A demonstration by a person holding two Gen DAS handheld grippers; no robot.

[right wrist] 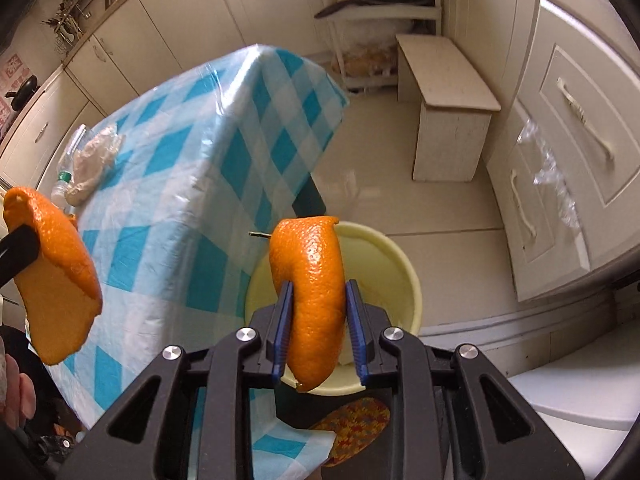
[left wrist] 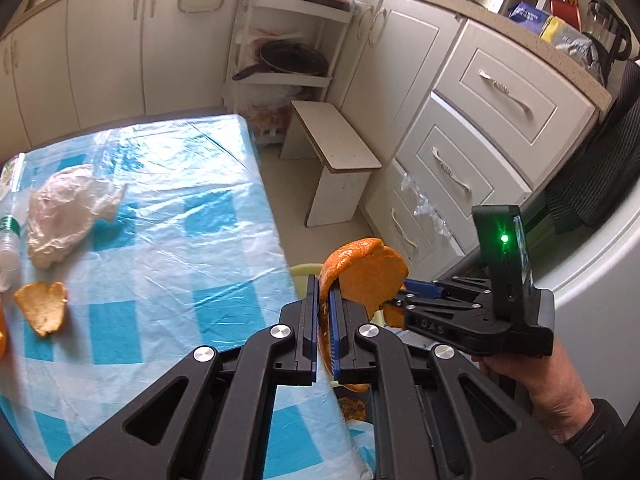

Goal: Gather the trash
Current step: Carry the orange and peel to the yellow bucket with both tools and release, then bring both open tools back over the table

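Left gripper [left wrist: 325, 300] jaws nearly closed, pinching a curled orange peel [left wrist: 362, 276] edge-on, held off the table's right edge. Right gripper [right wrist: 318, 320] jaws partly closed on a second orange peel [right wrist: 316, 292], rind facing the camera, directly above a pale yellow basin [right wrist: 404, 276] on the floor beside the table [right wrist: 224, 152]. In the left wrist view the right gripper's tips sit just behind the left one's peel. Still on the blue-checked tablecloth [left wrist: 168, 216]: one more peel piece [left wrist: 42, 306], a crumpled plastic bag [left wrist: 66, 216], a clear bottle [left wrist: 10, 236] at the left edge. White stool [right wrist: 448, 100] near drawers.
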